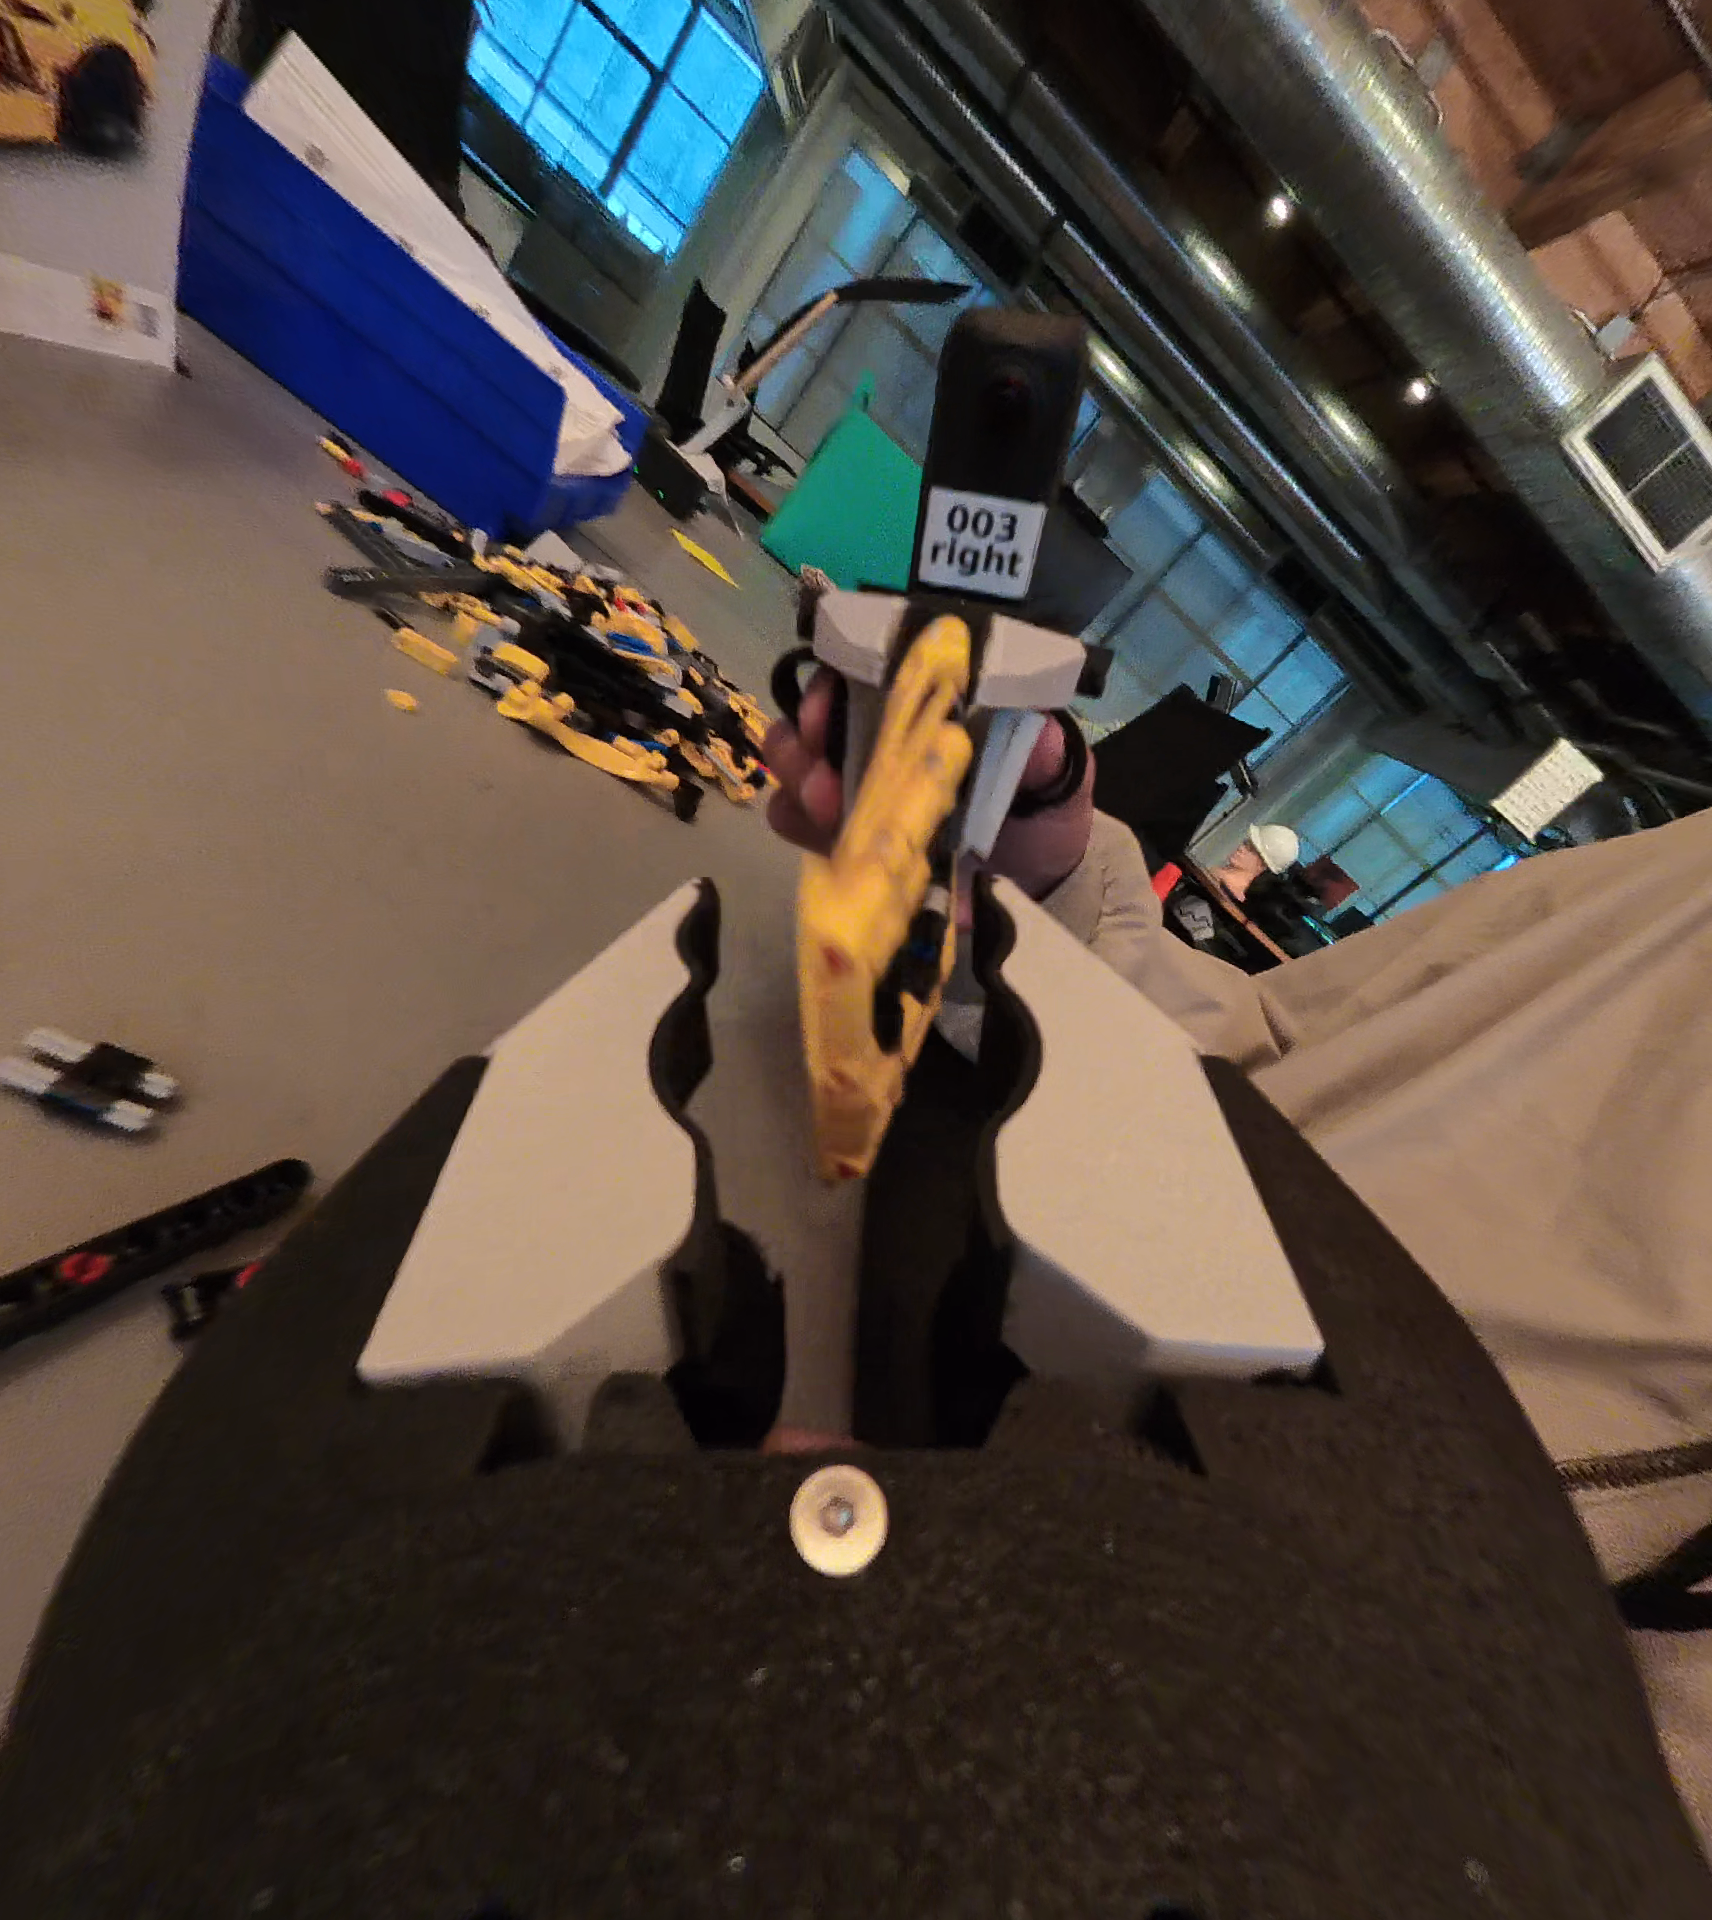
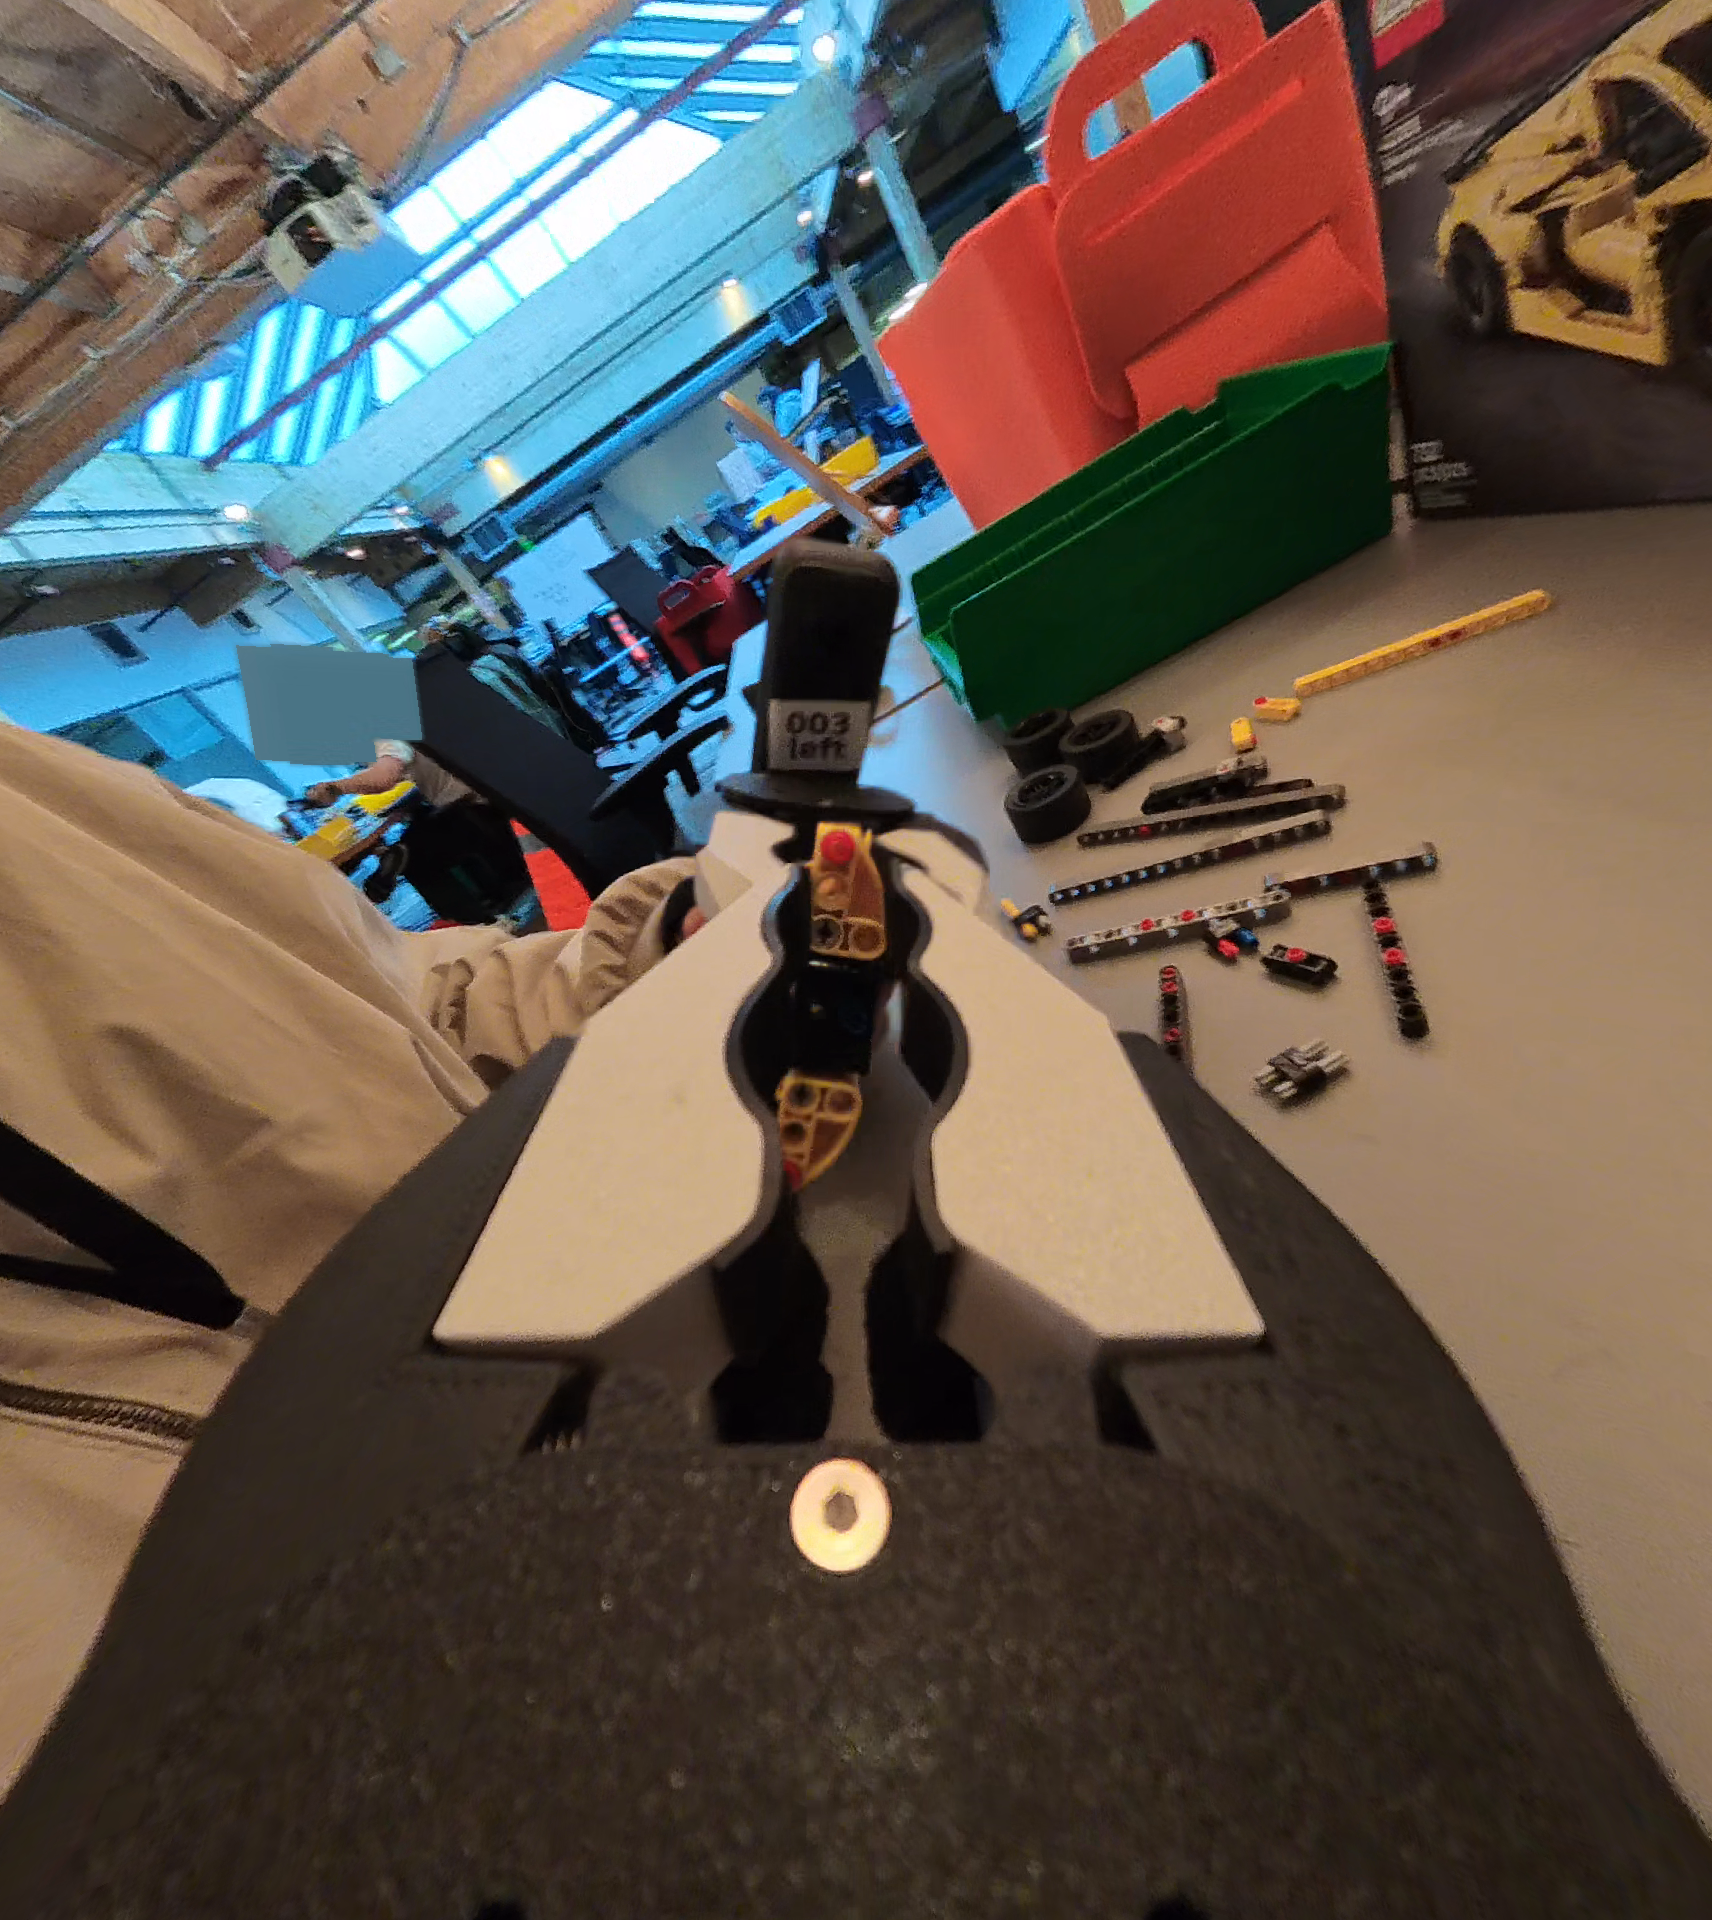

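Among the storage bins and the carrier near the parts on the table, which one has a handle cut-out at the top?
The orange carrier, standing behind the green bin in the right wrist view. The green bin and the blue bin are low and have no handle.

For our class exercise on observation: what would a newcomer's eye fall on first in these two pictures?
First, the yellow brick assembly held up in the air, gripped by the right tool and reaching between the open fingers of the left tool. Next, the pile of yellow and black pieces on the grey table, beside a blue bin. In the right wrist view, an orange carrier stands behind a green bin.
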Motion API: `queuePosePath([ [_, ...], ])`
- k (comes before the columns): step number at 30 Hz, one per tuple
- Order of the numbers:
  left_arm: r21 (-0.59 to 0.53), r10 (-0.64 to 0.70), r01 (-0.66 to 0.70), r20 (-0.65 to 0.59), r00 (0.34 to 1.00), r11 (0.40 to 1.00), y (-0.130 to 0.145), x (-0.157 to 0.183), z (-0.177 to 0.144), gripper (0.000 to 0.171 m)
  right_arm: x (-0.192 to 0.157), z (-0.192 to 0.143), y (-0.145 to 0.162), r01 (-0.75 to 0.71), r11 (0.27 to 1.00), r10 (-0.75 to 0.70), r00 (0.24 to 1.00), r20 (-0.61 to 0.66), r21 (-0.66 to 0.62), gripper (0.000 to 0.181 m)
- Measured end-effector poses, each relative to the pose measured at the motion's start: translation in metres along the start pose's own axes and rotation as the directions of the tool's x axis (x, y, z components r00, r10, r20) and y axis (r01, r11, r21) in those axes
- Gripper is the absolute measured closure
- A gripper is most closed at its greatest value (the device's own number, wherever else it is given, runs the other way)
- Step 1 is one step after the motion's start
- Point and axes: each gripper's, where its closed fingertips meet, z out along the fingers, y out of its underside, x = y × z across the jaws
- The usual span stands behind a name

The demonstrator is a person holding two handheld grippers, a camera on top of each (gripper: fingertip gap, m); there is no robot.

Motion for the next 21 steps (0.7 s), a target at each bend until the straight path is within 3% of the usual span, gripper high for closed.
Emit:
queuePosePath([
  [5, -0.009, 0.058, -0.059, -0.049, 0.997, 0.998, 0.001, 0.012, 0.003, 0.124, -0.006, 0.013, 0.015, -0.011, 0.999, 0.013, 0.999, 0.041, -0.041, 0.168],
  [8, -0.042, 0.09, -0.094, -0.095, 0.991, 0.995, 0.008, 0.022, 0.004, 0.154, -0.01, 0.02, 0.019, -0.055, 0.998, 0.058, 0.995, 0.08, -0.039, 0.168],
  [13, -0.118, 0.155, -0.169, -0.12, 0.981, 0.979, 0.022, 0.03, 0.004, 0.156, -0.021, 0.015, 0.031, 0.041, 0.993, -0.026, 0.992, 0.123, -0.115, 0.167],
  [16, -0.153, 0.15, -0.167, -0.122, 0.981, 0.974, 0.028, 0.029, 0.006, 0.156, -0.021, 0.013, 0.039, 0.009, 0.984, 0.015, 0.991, 0.136, -0.178, 0.167],
  [21, -0.138, 0.189, -0.202, -0.107, 0.976, 0.97, 0.025, 0.029, 0.006, 0.156, -0.021, 0.013, 0.036, 0.007, 0.989, 0.017, 0.988, 0.155, -0.15, 0.167],
])
